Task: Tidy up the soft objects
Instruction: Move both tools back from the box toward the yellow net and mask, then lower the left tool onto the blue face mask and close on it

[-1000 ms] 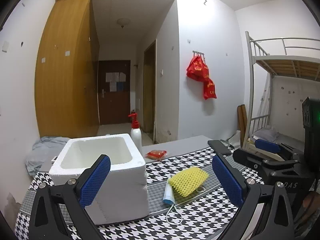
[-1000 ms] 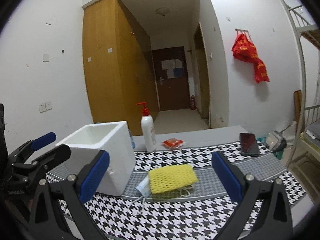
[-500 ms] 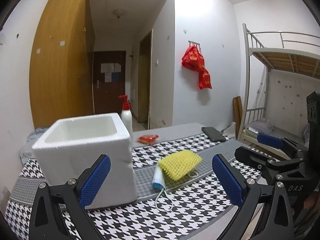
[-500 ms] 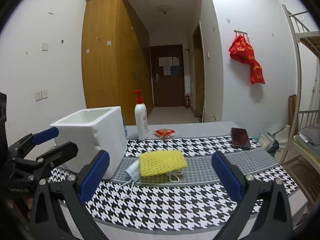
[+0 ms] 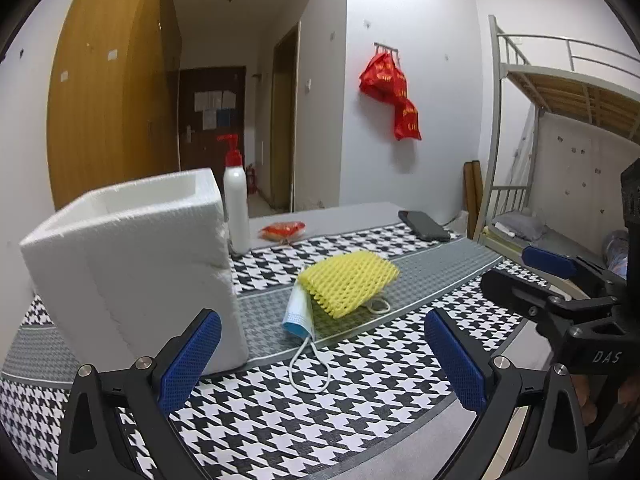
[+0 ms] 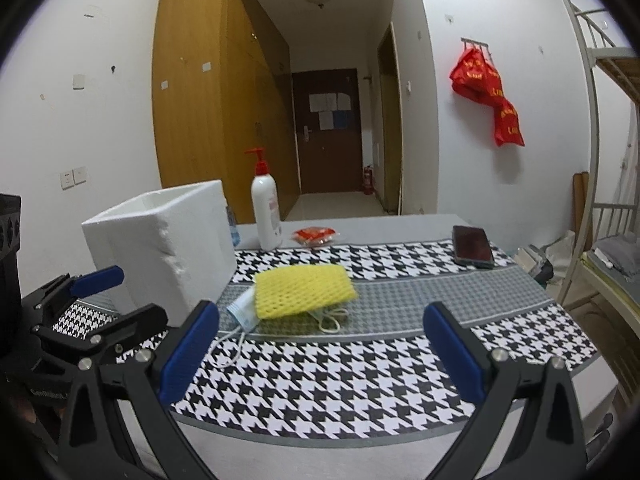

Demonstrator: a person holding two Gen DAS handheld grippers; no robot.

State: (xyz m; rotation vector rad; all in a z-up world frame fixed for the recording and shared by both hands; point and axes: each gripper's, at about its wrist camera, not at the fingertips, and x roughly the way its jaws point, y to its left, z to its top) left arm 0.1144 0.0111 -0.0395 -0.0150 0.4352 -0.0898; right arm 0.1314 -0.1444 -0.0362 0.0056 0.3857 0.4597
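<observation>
Two grippers, both held above the near edge of the black-and-white houndstooth tablecloth (image 6: 360, 376). Left gripper (image 5: 324, 360): blue-padded fingers spread wide, nothing between them. Right gripper (image 6: 320, 352): same, spread wide and empty. Yellow foam mesh sleeve (image 6: 304, 290) lies mid-table on top of a blue-and-white face mask (image 6: 245, 312), just right of the white styrofoam box (image 5: 132, 264). White pump bottle with red top (image 6: 265, 208) stands behind the box; black phone (image 6: 472, 246) well apart, far right.
</observation>
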